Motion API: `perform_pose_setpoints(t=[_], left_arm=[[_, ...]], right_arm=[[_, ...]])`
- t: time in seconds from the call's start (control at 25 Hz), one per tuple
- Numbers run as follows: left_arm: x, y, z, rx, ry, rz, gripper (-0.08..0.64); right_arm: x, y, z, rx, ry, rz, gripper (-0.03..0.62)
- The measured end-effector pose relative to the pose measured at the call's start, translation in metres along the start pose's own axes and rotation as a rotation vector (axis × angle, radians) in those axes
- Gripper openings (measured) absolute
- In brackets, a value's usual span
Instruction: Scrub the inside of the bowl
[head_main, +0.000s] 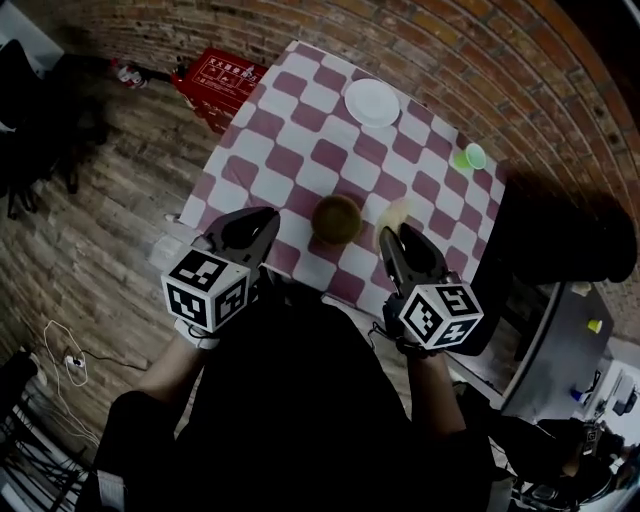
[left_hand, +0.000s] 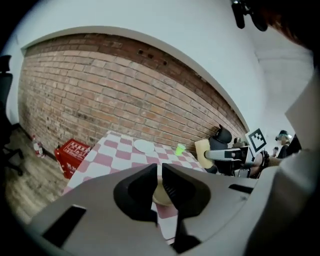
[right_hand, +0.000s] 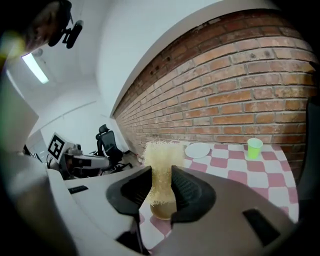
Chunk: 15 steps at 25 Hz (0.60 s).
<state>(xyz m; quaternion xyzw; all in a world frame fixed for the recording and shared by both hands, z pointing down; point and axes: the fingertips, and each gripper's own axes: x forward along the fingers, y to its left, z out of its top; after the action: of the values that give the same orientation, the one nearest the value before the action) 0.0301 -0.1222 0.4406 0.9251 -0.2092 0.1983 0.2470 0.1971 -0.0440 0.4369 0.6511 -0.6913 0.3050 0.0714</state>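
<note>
A brown bowl (head_main: 338, 218) stands upright near the front of the checkered table (head_main: 300, 140). My right gripper (head_main: 391, 238) is shut on a pale, fibrous scrub pad (head_main: 392, 214), held just to the right of the bowl and above the cloth. In the right gripper view the pad (right_hand: 161, 155) sticks up between the jaws of that gripper (right_hand: 161, 176), with the bowl (right_hand: 161, 214) below them. My left gripper (head_main: 266, 224) hovers left of the bowl, its jaws nearly together with nothing in them. The bowl (left_hand: 161, 193) shows through the narrow gap in the left gripper (left_hand: 159, 186).
A white plate (head_main: 371, 101) lies at the far side of the table, and a green cup (head_main: 474, 156) stands near its right edge. On the wooden floor to the left sits a red box (head_main: 222, 75). A brick wall (head_main: 480, 70) runs behind the table.
</note>
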Motion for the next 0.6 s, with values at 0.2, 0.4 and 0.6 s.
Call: perform_pose_setpoints(t=[0.2, 0.4, 0.6], left_arm=[[0.003, -0.029, 0.005, 0.077, -0.005, -0.057, 0.038], [0.008, -0.016, -0.014, 0.067, 0.031, -0.017, 0.038], [-0.012, 0.03, -0.024, 0.01, 0.023, 0.101, 0.038]], right_arm=[[0.029, 0.001, -0.042, -0.235, 0.168, -0.003, 0.135], [0.082, -0.001, -0.102, -0.572, 0.388, -0.005, 0.135], [0.094, 0.008, -0.1, -0.578, 0.371, 0.006, 0.135]])
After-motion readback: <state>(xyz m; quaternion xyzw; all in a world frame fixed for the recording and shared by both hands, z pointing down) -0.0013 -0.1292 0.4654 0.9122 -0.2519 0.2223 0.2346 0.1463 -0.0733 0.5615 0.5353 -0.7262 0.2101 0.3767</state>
